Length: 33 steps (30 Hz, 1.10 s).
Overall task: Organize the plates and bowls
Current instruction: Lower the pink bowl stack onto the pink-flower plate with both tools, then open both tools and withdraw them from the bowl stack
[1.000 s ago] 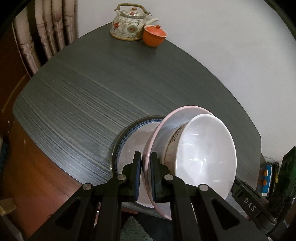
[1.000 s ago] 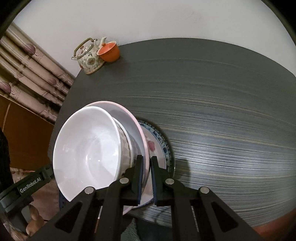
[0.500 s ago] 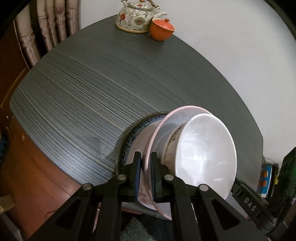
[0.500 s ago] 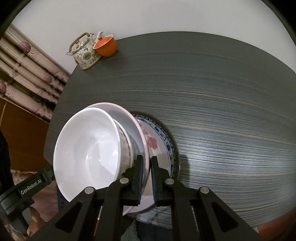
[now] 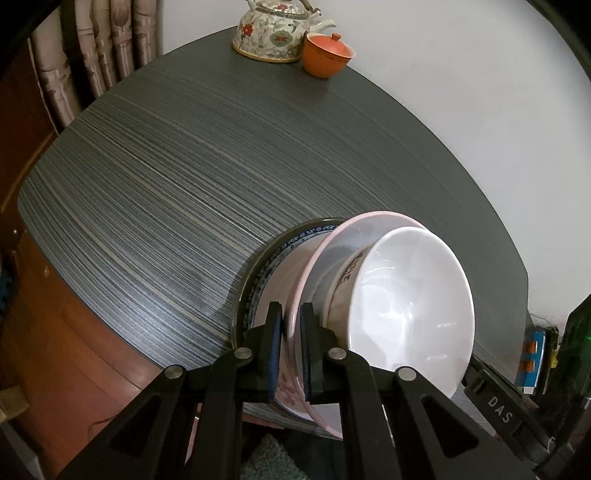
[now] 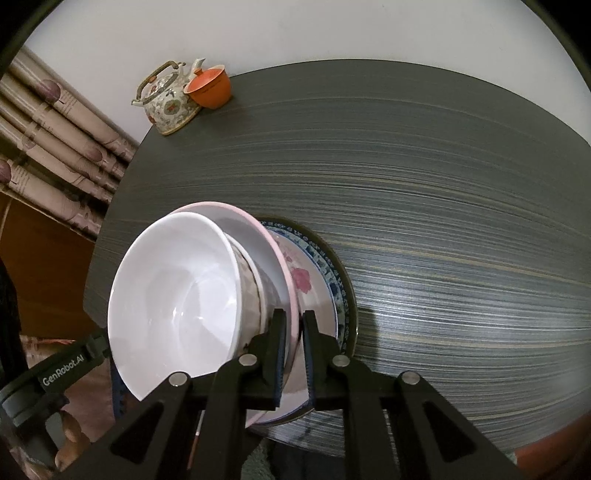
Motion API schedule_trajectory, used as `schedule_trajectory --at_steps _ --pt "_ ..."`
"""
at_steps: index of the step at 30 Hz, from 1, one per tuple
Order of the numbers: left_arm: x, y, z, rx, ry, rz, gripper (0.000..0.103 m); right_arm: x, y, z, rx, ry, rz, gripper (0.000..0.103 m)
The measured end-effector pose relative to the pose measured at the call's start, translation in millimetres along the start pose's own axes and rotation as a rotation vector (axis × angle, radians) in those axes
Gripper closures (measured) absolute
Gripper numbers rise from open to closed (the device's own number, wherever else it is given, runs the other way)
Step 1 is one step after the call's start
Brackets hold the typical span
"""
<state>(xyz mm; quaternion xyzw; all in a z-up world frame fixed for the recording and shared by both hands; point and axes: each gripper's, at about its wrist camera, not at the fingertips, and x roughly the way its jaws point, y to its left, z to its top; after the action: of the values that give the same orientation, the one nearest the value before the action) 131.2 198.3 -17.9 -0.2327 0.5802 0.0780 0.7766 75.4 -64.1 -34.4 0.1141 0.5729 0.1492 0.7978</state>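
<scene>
The left tool (image 5: pixel 291 325) points steeply down, and its two black fingers are squeezed tight on the rim of the pink plate (image 5: pixel 373 218). The right tool (image 6: pixel 293 332) points down too, and its fingers are starting to open with that rim between them.

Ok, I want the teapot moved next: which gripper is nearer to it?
Left. The left gripper grips the pink plate on the side toward the teapot; the right gripper, jaws opening around the same plate, sits beyond the bowl.
</scene>
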Motion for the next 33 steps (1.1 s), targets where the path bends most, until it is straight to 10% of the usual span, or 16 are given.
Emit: schedule_trajectory --at_steps 12,33 --pt "-3.4 1.5 -3.2 0.001 -0.013 0.022 0.089 -1.5 0.6 -2.1 -0.010 0.013 -0.008 0.090" --pt "-51.7 2.4 -24.2 0.043 -0.129 0.087 0.061 -42.7 -16.4 -22.0 -0.033 -0.077 0.022 0.039"
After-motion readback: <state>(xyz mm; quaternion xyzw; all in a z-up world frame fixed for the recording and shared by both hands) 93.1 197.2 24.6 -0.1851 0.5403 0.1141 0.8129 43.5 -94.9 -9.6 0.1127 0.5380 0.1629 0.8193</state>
